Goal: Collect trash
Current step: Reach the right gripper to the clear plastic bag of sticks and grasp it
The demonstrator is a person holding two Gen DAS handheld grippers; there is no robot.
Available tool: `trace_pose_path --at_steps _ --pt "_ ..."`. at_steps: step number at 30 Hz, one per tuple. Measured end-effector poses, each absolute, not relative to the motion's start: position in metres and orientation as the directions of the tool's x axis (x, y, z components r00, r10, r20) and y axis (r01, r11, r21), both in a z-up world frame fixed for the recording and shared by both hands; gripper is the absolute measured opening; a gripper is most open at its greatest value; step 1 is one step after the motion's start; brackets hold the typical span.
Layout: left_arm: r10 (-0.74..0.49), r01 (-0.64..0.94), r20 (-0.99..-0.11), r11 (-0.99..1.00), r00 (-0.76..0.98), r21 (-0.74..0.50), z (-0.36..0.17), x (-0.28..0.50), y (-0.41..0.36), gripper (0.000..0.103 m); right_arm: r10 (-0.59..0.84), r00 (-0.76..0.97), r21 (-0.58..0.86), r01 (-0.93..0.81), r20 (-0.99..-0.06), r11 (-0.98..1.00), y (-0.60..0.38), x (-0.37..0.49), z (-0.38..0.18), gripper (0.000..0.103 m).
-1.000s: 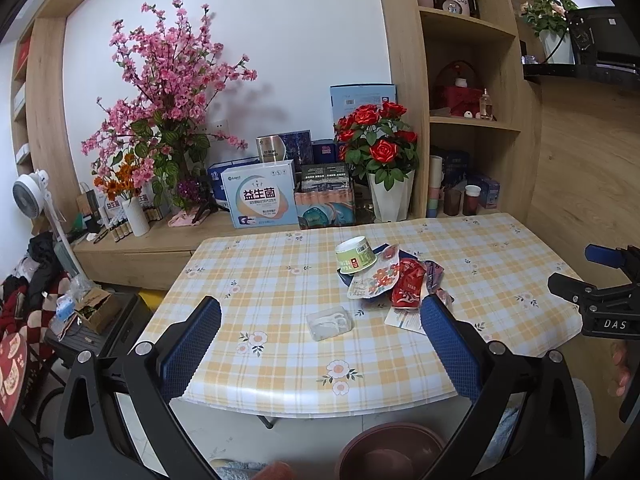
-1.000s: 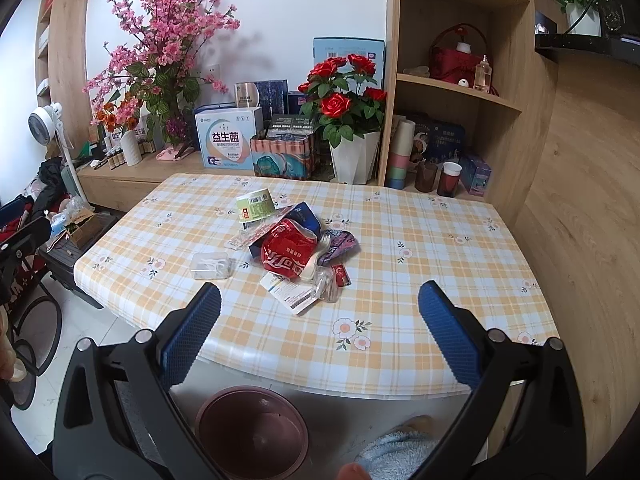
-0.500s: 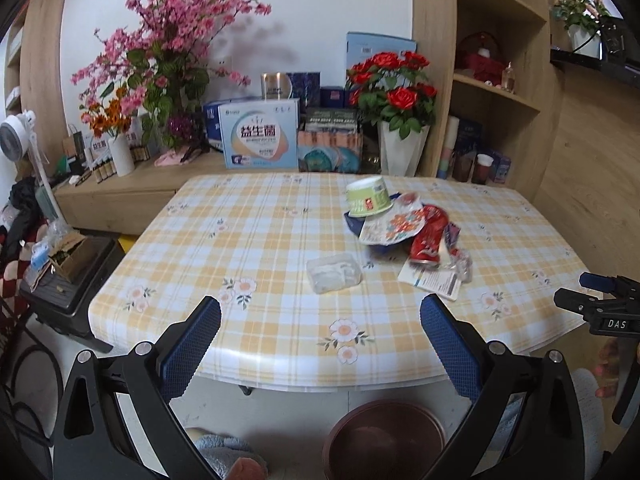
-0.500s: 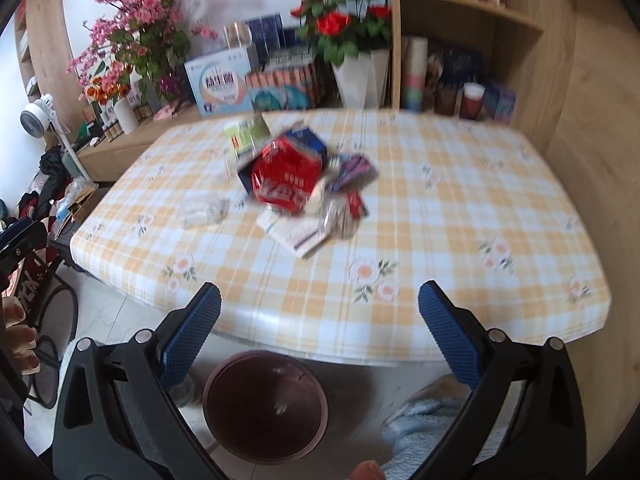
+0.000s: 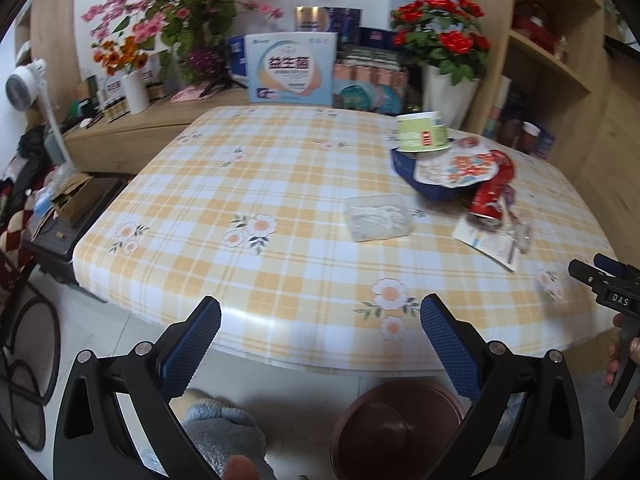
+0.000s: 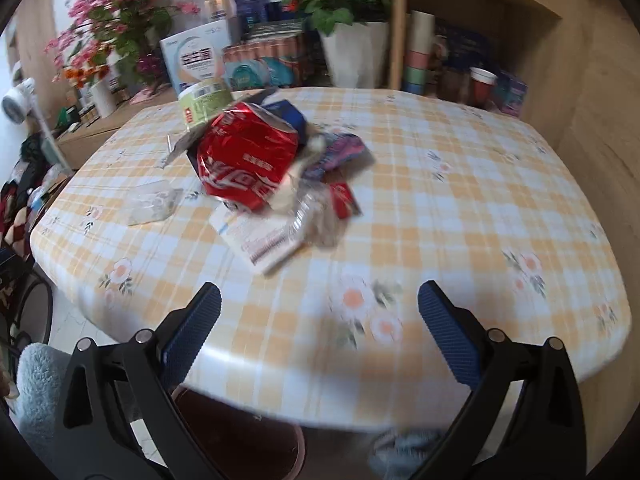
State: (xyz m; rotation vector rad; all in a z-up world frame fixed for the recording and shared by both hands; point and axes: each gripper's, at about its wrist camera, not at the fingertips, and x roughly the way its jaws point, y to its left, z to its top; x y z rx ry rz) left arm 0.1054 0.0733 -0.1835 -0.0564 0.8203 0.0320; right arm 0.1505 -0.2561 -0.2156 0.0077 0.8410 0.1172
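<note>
- A heap of trash lies on the yellow-checked tablecloth table (image 5: 280, 264), right of centre.
- A green paper cup (image 5: 422, 131) sits at the heap's far end.
- A clear plastic box (image 5: 378, 218) lies left of the heap.
- A brown round bin (image 5: 394, 432) stands on the floor by the near edge.

Trash heap on counter (image 5: 280, 256), far right of centre: green paper cup (image 5: 422, 131) on its side over a dark blue tray (image 5: 404, 168), crushed red can (image 6: 248, 160), white leaflet (image 6: 260, 240), crumpled clear plastic (image 6: 316, 216). Clear plastic box (image 5: 378, 217) lies apart, left of heap. Brown bin (image 5: 396, 432) on floor below counter edge.
</note>
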Motion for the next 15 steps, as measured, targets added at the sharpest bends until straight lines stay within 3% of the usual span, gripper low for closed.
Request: trace_pose_path --at_steps 2,4,8,15 --pt "0.009 -0.055 -0.737 0.998 0.676 -0.039 -0.185 0.112 0.076 0.098 0.140 0.660 0.076 -0.125 -0.738 0.989 -0.256 0.170 -0.221 0.093" --pt "0.034 -0.052 -0.730 0.999 0.683 -0.003 -0.185 0.118 0.075 0.098 0.177 0.650 0.109 -0.144 -0.739 0.984 -0.257 0.188 -0.227 0.080" --pt "0.041 -0.043 -0.724 0.999 0.689 0.015 -0.184 0.130 0.073 0.098 0.197 0.632 0.134 -0.147 -0.750 0.980 -0.258 0.219 -0.241 0.070" --pt "0.027 -0.031 -0.739 0.999 0.673 0.009 -0.196 0.142 0.064 0.098 0.219 0.613 0.191 -0.112 -0.759 0.975 -0.265 0.250 -0.263 0.060"
